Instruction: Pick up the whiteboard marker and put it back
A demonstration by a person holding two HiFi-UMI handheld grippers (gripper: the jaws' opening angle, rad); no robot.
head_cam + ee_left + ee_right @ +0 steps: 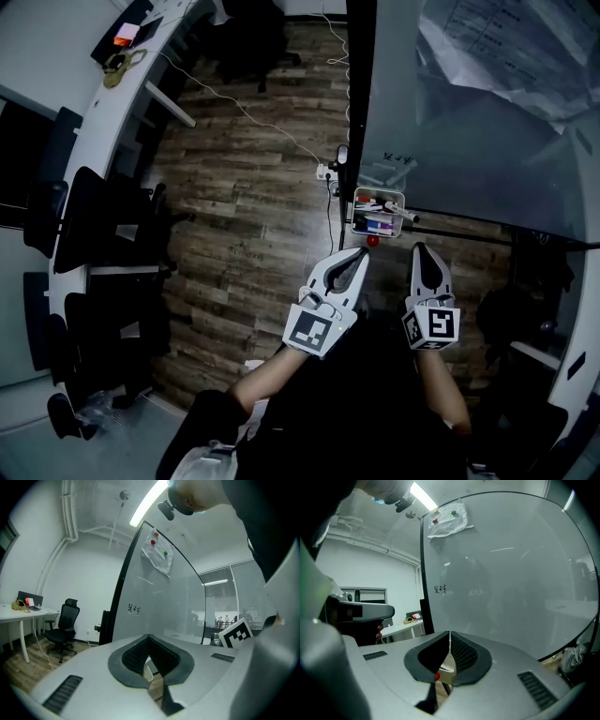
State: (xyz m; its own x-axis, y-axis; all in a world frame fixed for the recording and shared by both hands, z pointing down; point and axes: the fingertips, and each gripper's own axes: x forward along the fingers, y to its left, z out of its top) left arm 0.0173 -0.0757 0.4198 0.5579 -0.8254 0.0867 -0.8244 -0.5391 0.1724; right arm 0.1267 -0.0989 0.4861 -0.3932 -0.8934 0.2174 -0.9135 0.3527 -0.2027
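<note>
A small white marker tray point(378, 213) hangs at the lower edge of the whiteboard point(469, 122). It holds several markers, and one white whiteboard marker point(401, 212) sticks out to the right. A red round piece point(372, 241) sits just below the tray. My left gripper point(362, 251) is shut and empty, its tips just below the tray. To its right, my right gripper point(418, 247) is also shut and holds nothing. In the left gripper view the jaws meet at the left gripper point(149, 636). In the right gripper view the right gripper point(450, 633) is closed, with the tray point(446, 670) showing through the gap.
Papers point(506, 47) are pinned high on the whiteboard, and small writing point(134, 608) marks it. A long white desk point(103, 122) and black office chairs point(103, 234) line the left. A cable point(253, 117) crosses the wooden floor to a power strip point(323, 172).
</note>
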